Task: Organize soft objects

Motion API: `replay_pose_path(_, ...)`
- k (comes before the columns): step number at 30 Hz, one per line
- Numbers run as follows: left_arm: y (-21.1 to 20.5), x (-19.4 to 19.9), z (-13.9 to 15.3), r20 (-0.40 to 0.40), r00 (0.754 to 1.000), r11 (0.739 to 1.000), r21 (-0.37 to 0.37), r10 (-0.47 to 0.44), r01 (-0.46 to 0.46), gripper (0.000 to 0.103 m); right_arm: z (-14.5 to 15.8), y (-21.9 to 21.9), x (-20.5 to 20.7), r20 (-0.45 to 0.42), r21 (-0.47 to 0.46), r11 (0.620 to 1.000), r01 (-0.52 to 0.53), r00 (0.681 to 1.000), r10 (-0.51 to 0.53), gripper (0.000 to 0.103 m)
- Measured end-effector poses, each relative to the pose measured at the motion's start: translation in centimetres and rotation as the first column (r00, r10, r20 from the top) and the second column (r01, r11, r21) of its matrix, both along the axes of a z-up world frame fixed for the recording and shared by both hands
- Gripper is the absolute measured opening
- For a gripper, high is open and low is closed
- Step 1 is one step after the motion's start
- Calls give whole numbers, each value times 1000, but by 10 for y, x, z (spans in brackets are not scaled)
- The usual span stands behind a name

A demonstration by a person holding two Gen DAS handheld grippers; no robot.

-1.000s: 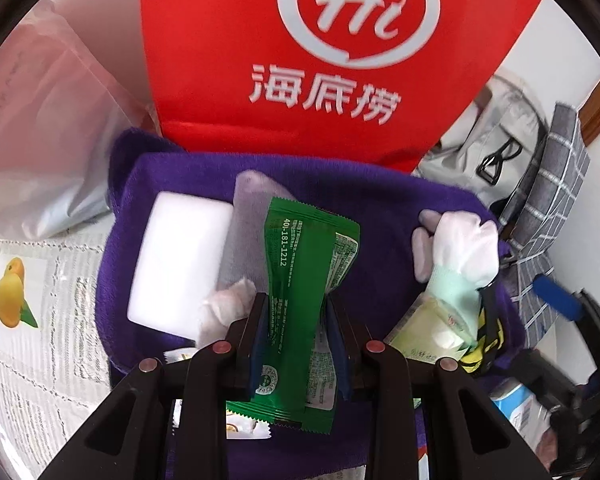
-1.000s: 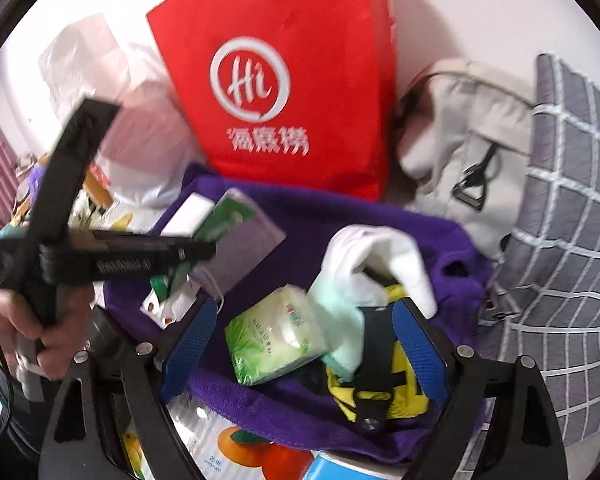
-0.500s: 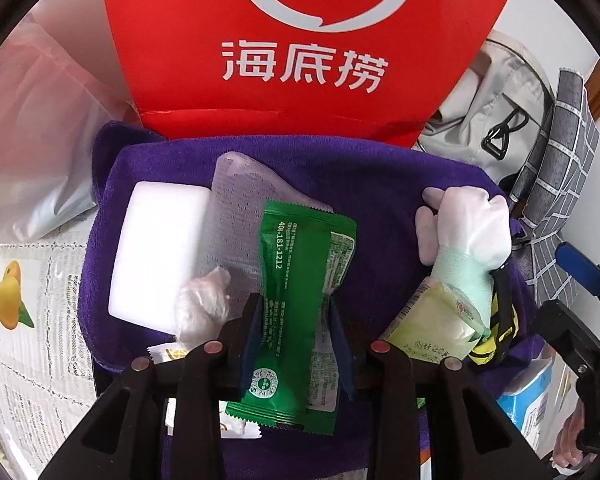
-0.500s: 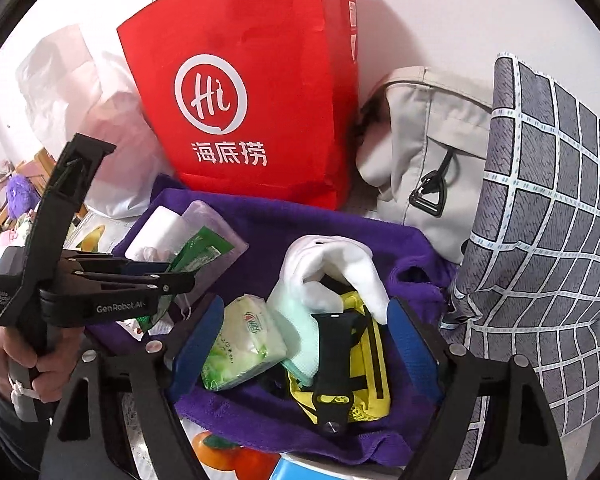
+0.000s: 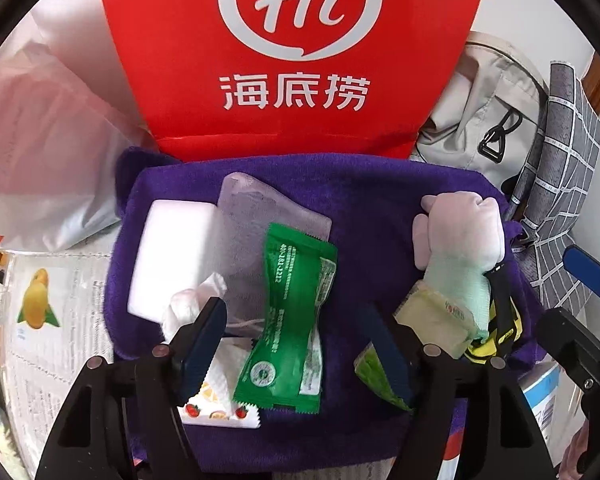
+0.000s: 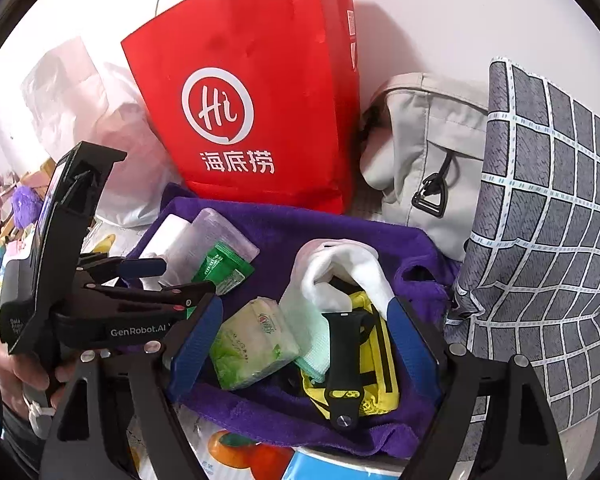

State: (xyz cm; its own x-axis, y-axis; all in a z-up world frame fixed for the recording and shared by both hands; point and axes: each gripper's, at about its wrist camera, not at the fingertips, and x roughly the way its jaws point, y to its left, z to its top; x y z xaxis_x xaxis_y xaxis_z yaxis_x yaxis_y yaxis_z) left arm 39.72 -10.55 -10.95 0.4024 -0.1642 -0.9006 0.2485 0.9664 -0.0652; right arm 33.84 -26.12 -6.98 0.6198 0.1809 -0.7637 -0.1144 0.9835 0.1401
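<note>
A fuzzy purple towel [image 5: 380, 184] lies spread before an upright glossy red paper bag [image 5: 292, 52] and carries the soft things: a crinkled green foil sachet [image 5: 296, 320], a white foam block [image 5: 172, 256], a frosted clear pouch [image 5: 252, 216], a pale green tissue pack [image 6: 256, 344] and a white knitted glove [image 6: 348, 272]. The left hand-held gripper [image 5: 292, 344] has just been opening; the sachet lies free between its blue ribbed pads. The right hand-held gripper [image 6: 304, 340] stands wide open over the tissue pack and glove.

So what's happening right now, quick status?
Left tongs just opened, green packet released onto purple towel. Right tongs open over tissue pack. Nothing blocking.
</note>
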Motion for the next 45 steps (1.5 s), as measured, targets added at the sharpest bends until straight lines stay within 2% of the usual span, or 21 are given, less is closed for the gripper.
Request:
replay_pose_path(5,3,-21,23,64,998,999,42,20,-22,70,12,2,-19,31,-19,1000,19,999,-18,87)
replay_pose_path(9,15,-45,48,91,995,999,10,29,-30,71,29,1,-42,58,-27,998,55,997,-53,90)
replay_pose_path(13,31,-85,71,127,990,997,-29,68,-65,77,49,10,-76,100,-63,993,97,991,-90,97)
replay_pose_path(21,56,-154,101,189,978,996,-3,92,-93,85,72,33,-152,105,-126,985,119,989,-106,100)
replay_pose_path(26,71,-204,118,240,964,993,-4,112,-115,85,80,36,-195,107,-115,984,134,987,-122,103)
replay_pose_path(33,83,-262,132,285,949,990,-16,138,-139,85,85,29,-247,96,-96,979,179,981,-170,103)
replay_pose_path(37,82,-287,131,295,943,988,-38,155,-150,86,92,24,-280,119,-87,974,208,973,-197,103)
replay_pose_path(41,79,-307,134,313,939,989,-14,142,-145,86,101,19,-308,141,-74,971,228,966,-216,103)
replay_pose_path(45,82,-324,143,325,934,989,-53,150,-140,86,107,13,-329,160,-74,960,269,954,-255,103)
